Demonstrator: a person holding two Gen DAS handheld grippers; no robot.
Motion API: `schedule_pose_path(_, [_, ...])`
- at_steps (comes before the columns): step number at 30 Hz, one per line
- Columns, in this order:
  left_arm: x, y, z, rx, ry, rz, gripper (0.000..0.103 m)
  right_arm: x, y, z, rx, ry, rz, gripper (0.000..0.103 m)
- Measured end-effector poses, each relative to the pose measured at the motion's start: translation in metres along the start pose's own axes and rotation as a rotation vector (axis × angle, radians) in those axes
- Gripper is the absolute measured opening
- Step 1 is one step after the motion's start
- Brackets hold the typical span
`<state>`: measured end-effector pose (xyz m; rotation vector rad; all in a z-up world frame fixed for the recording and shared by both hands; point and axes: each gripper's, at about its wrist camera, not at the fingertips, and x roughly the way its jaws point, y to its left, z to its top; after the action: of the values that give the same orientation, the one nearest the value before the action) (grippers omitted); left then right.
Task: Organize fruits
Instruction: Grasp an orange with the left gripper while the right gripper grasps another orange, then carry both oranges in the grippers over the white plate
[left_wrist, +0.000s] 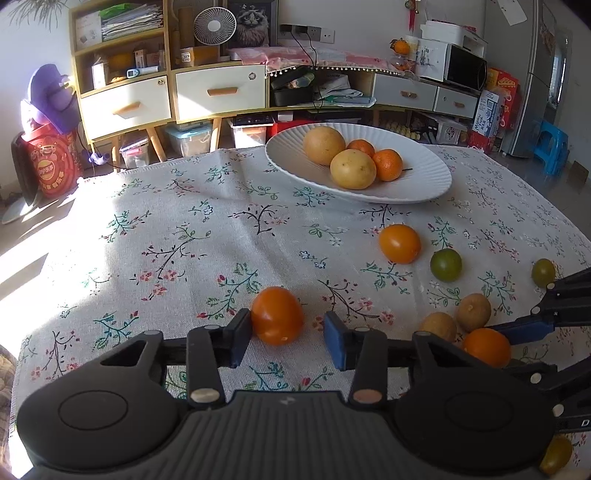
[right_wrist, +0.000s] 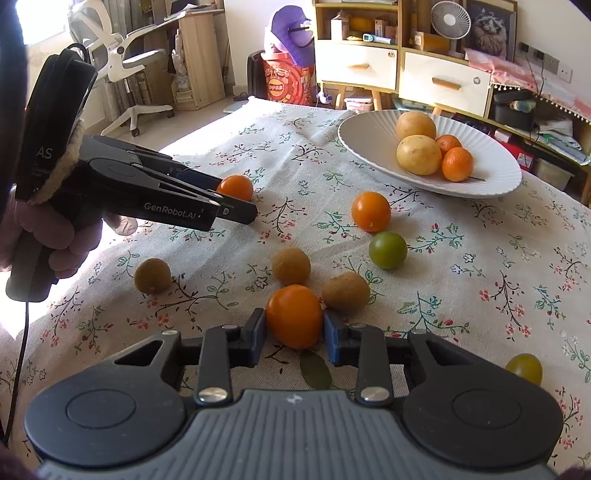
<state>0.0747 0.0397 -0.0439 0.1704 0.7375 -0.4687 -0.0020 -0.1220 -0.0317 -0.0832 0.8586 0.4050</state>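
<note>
Left wrist view: left gripper (left_wrist: 287, 338) half-narrowed around an orange tomato (left_wrist: 277, 315) on the floral tablecloth (left_wrist: 184, 240), one pad touching, the other just clear. Smooth, soft, slippery-looking; best pinched gently across the widest part. Right wrist view: right gripper (right_wrist: 294, 336) clamped on another orange tomato (right_wrist: 293, 315), near the white plate (right_wrist: 369, 147).

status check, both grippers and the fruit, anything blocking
Right gripper shut on an orange tomato. Left gripper open, one pad touching another orange tomato. White plate unobstructed; brown fruit beside the right grip.
</note>
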Motion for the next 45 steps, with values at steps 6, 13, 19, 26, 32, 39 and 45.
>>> schedule_pose_path(6, [-0.001, 0.004, 0.002, -0.035, 0.008, 0.001, 0.021, 0.001, -0.001, 0.003, 0.001, -0.001, 0.005, 0.029])
schedule_pose_path(13, [-0.005, 0.004, 0.006, -0.048, 0.003, 0.002, 0.021, -0.003, -0.001, 0.008, 0.003, -0.024, 0.009, 0.029])
schedule_pose_path(19, [-0.008, 0.002, 0.011, -0.055, 0.001, -0.012, 0.02, -0.007, -0.003, 0.014, 0.012, -0.043, 0.013, 0.029])
schedule_pose_path(26, [-0.012, -0.005, 0.019, -0.06, -0.013, -0.036, 0.02, -0.013, -0.013, 0.027, 0.039, -0.081, 0.004, 0.029])
schedule_pose_path(32, [-0.014, -0.014, 0.031, -0.061, -0.03, -0.058, 0.02, -0.013, -0.033, 0.041, 0.094, -0.095, -0.028, 0.029])
schedule_pose_path(39, [-0.011, -0.025, 0.047, -0.065, -0.048, -0.082, 0.02, -0.008, -0.061, 0.056, 0.191, -0.102, -0.054, 0.029])
schedule_pose_path(45, [-0.002, -0.036, 0.056, -0.067, -0.042, -0.091, 0.02, -0.006, -0.082, 0.065, 0.277, -0.115, -0.067, 0.029])
